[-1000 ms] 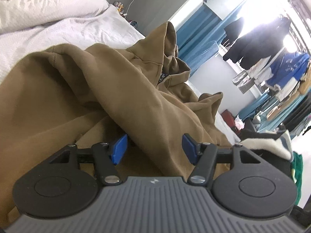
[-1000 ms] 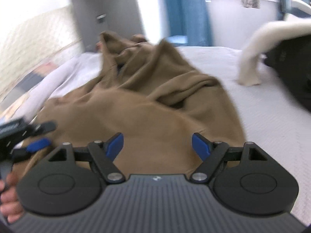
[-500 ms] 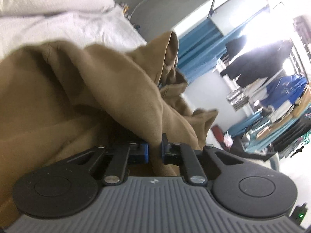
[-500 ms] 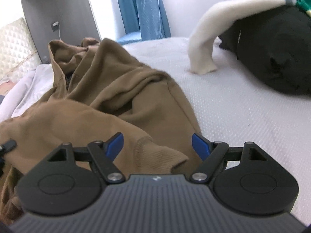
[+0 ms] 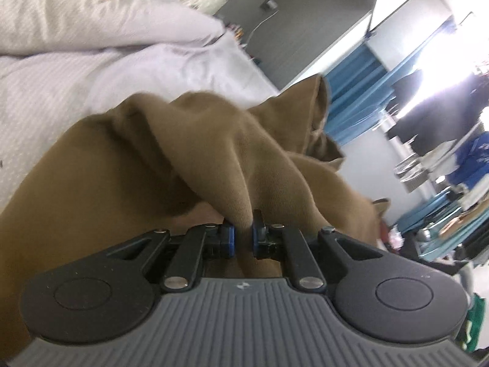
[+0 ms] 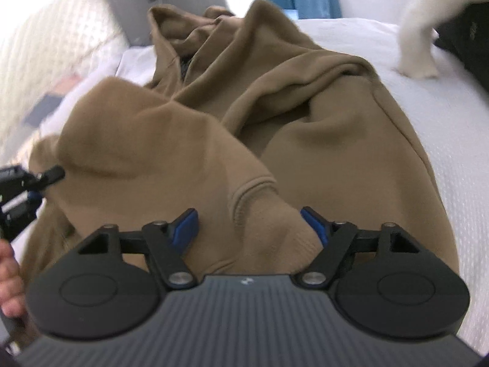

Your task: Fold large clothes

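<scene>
White bedding (image 6: pixel 434 128) carries one brown hoodie (image 6: pixel 321 122), rumpled, its hood farthest ahead of both claws. Left gripper (image 5: pixel 243 240) pinches a raised ridge of the hoodie's fabric. Right gripper (image 6: pixel 249 226) gapes wide, a ribbed cuff (image 6: pixel 269 223) lying between its fingers, ungripped.

Under my jaws is a bed (image 6: pixel 452 128) with a pale, dotted cover. A crumpled brown hoodie (image 6: pixel 321 122) sprawls across it. Off to the right, a white sleeve (image 6: pixel 418 46) touches the cover beside dark clothing (image 6: pixel 467 36). A pale pillow (image 5: pixel 91 21) lies near the head end.
</scene>
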